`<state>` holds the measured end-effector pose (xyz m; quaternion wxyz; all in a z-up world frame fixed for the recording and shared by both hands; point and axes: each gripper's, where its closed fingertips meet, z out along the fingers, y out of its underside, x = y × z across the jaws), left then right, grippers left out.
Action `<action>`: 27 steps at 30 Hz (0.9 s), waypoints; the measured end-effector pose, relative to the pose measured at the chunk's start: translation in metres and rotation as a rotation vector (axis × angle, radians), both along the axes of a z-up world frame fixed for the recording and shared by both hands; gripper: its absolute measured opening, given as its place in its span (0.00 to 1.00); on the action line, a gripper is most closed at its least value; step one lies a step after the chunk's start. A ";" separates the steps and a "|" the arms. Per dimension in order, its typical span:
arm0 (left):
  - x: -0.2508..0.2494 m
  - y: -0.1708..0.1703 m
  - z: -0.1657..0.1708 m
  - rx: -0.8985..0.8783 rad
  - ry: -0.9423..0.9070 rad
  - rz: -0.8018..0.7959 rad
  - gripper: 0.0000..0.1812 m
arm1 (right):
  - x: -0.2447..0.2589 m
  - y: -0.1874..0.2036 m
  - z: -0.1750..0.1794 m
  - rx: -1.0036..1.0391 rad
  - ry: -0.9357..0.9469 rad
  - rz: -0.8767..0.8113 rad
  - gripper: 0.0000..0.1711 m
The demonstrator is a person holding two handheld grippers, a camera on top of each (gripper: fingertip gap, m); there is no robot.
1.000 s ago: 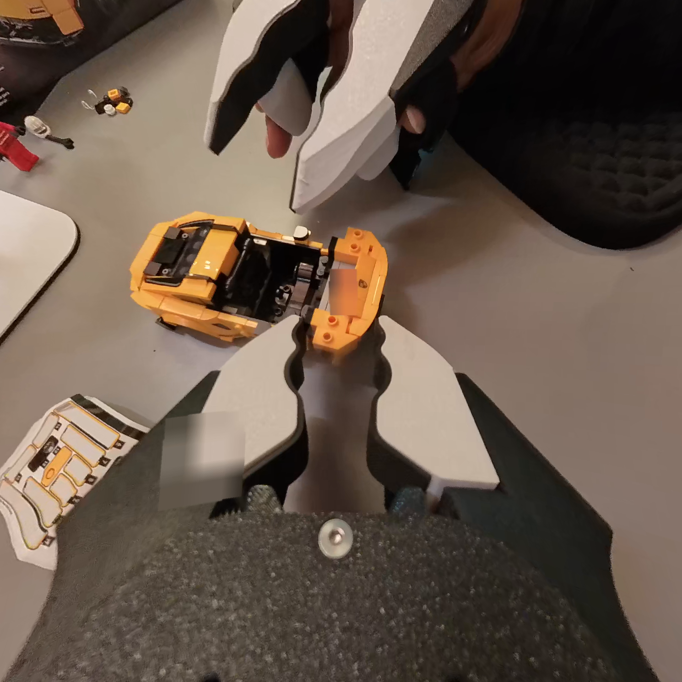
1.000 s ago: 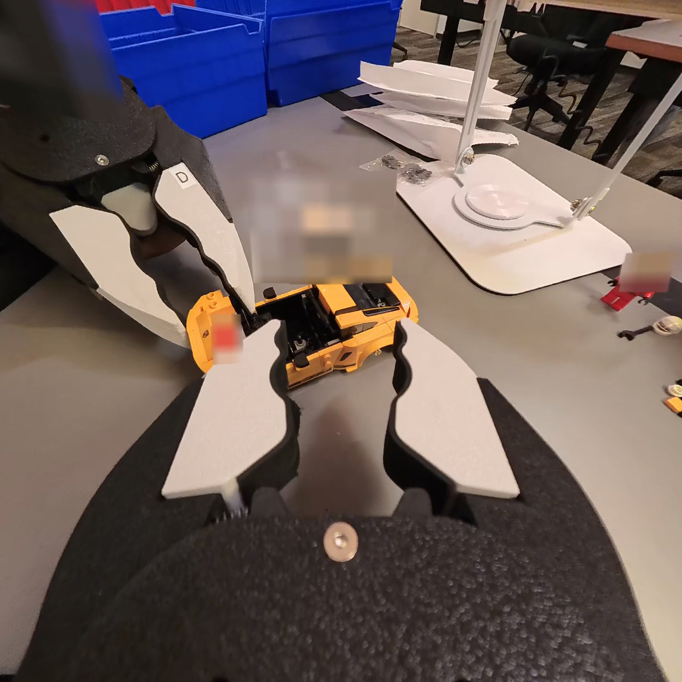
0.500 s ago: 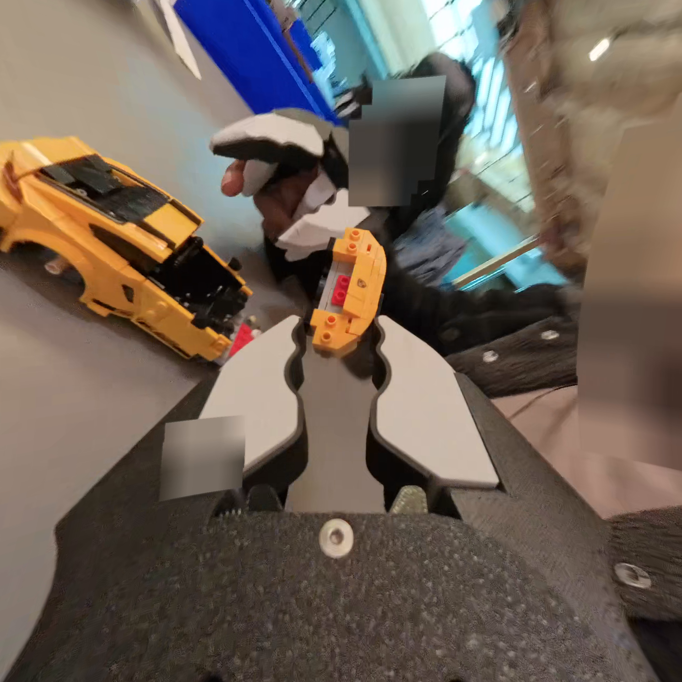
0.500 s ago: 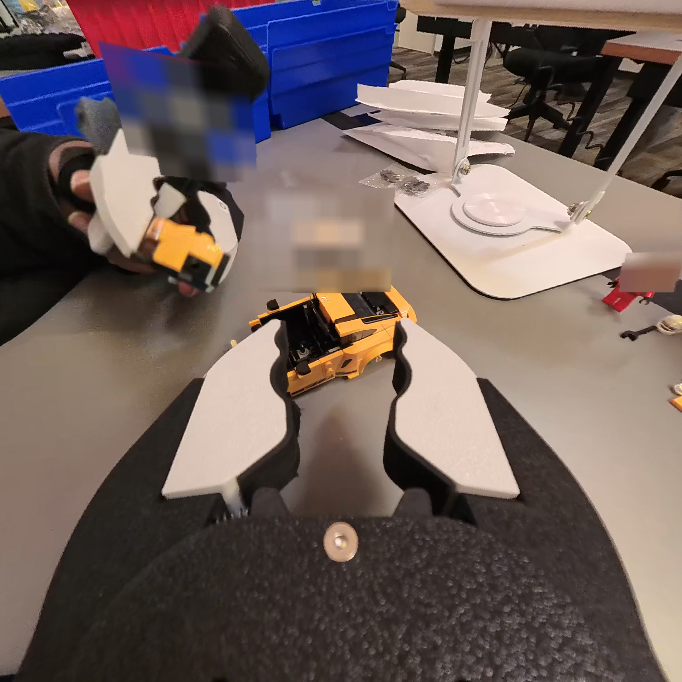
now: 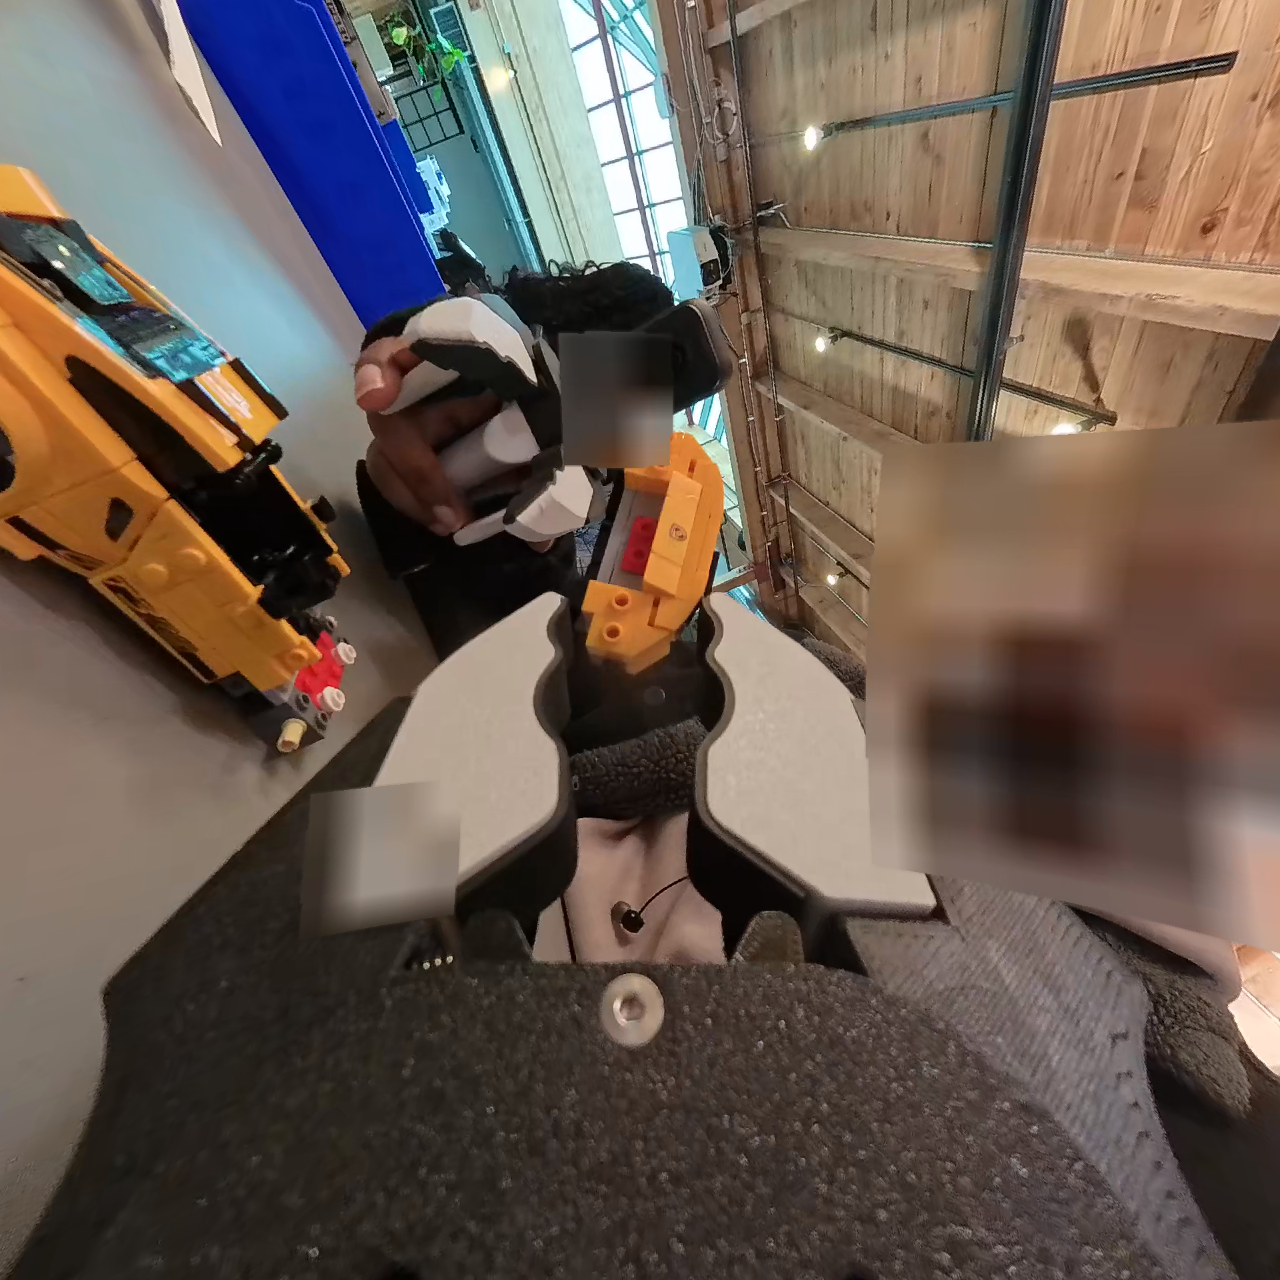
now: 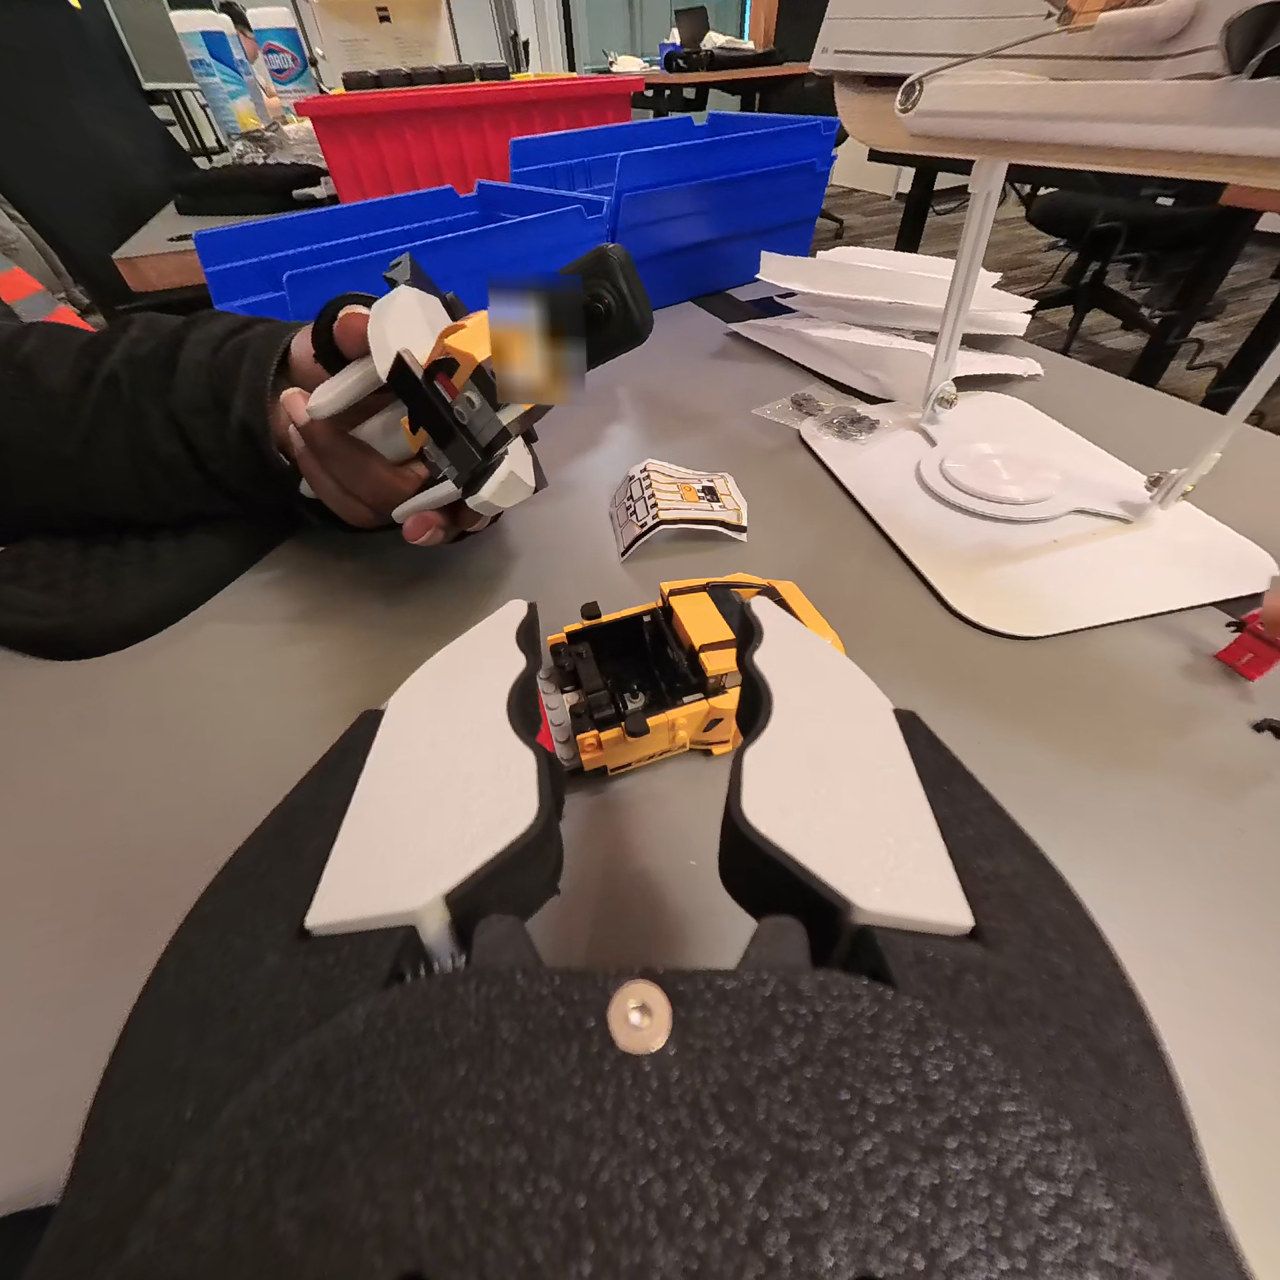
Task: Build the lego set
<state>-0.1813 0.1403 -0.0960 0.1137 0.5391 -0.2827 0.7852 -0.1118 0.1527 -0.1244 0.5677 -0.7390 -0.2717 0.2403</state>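
Pinched at its lower end between the jaws of the left gripper (image 5: 634, 604), an orange nose section (image 5: 675, 526), lifted clear of the worktop (image 6: 277, 692) and turned up, probably for a look at its underside before fitting

Spread wide on the right gripper (image 6: 637, 613), jaws either side of the car body (image 6: 651, 741), which sits on the worktop with its open, black-lined end facing the camera; touching or not, cannot tell

Likely meant to steady the body while the nose goes on

Plenty of bare worktop to the near left; sticker sheet (image 6: 679, 502) just beyond the car, white stand base (image 6: 1039, 526) crowding the right, blue bins (image 6: 415, 242) well behind
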 end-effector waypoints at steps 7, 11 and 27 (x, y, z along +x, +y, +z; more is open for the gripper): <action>0.003 0.001 -0.013 0.070 0.061 0.024 0.19 | 0.003 0.002 -0.002 -0.013 -0.003 -0.020 0.31; 0.005 -0.002 -0.035 0.309 0.144 0.051 0.19 | 0.005 0.003 -0.004 -0.019 -0.011 -0.032 0.31; 0.012 0.002 -0.084 1.387 0.240 0.138 0.19 | 0.008 0.005 -0.012 -0.050 -0.043 -0.044 0.30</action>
